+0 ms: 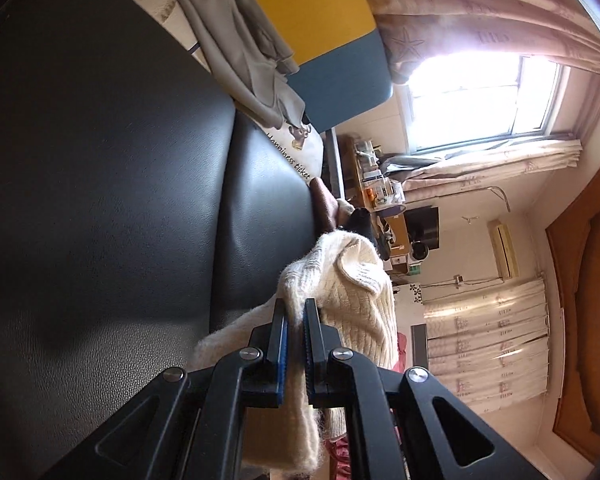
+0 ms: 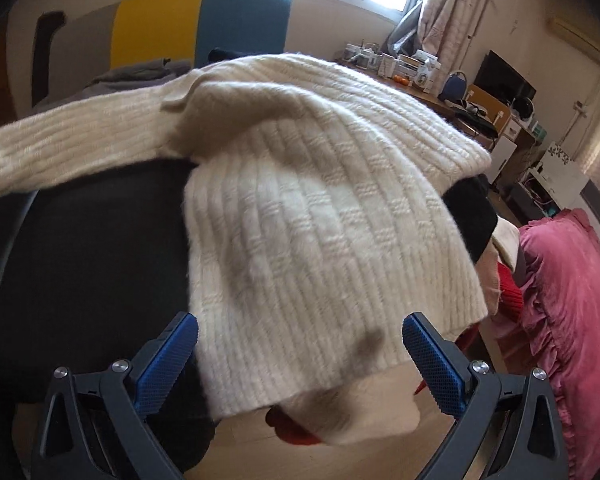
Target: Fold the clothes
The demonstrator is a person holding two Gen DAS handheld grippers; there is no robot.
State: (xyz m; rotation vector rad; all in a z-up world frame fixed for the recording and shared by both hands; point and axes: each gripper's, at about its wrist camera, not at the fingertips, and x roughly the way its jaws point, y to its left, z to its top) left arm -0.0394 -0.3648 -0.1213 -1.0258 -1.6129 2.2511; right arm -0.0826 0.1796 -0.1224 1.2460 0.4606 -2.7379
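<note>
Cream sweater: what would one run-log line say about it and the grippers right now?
left gripper: shut on cream knit sweater | right gripper: open, empty, at hem | sweater: draped over black seat, unfolded

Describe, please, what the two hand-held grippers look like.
Both look alike: the left hand-held gripper and right hand-held gripper have matte black angular linkage arms with triangular cut-outs, silver round pivot bolts, and blue textured pads lining the black fingers.
</note>
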